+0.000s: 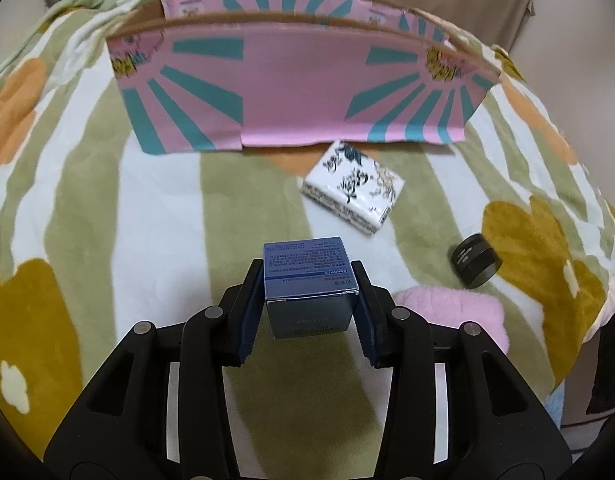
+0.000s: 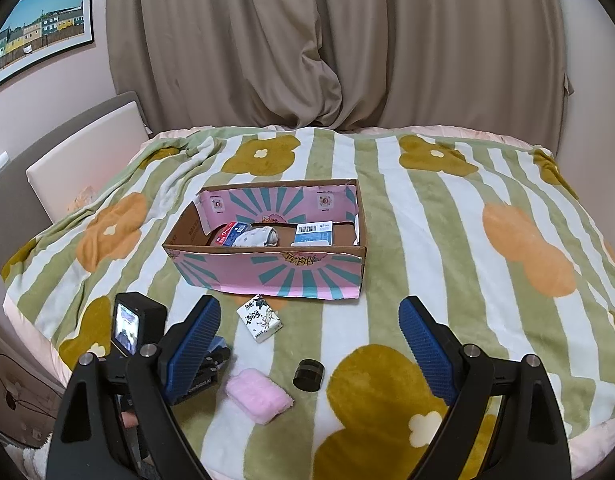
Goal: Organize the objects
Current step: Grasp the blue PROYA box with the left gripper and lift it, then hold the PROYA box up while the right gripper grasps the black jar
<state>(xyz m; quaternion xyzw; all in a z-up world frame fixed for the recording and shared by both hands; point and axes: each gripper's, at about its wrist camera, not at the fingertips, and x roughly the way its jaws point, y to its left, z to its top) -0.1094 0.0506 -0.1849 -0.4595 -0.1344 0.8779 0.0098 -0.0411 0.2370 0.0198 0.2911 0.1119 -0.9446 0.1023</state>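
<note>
Left hand-held gripper [image 1: 310, 300] clamped on blue box [image 1: 309, 280]; right hand-held gripper [image 2: 309, 344] wide open, empty.

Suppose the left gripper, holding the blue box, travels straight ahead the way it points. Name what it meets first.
Most likely the near wall of the pink cardboard box: the left gripper, shut on the blue box, faces it across bare blanket. The tissue pack lies slightly right; depth is uncertain.

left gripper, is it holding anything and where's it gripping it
Yes: the left gripper is shut on a small blue box, its pads pressing the box's two opposite side faces. The right gripper is open and holds nothing.
</note>
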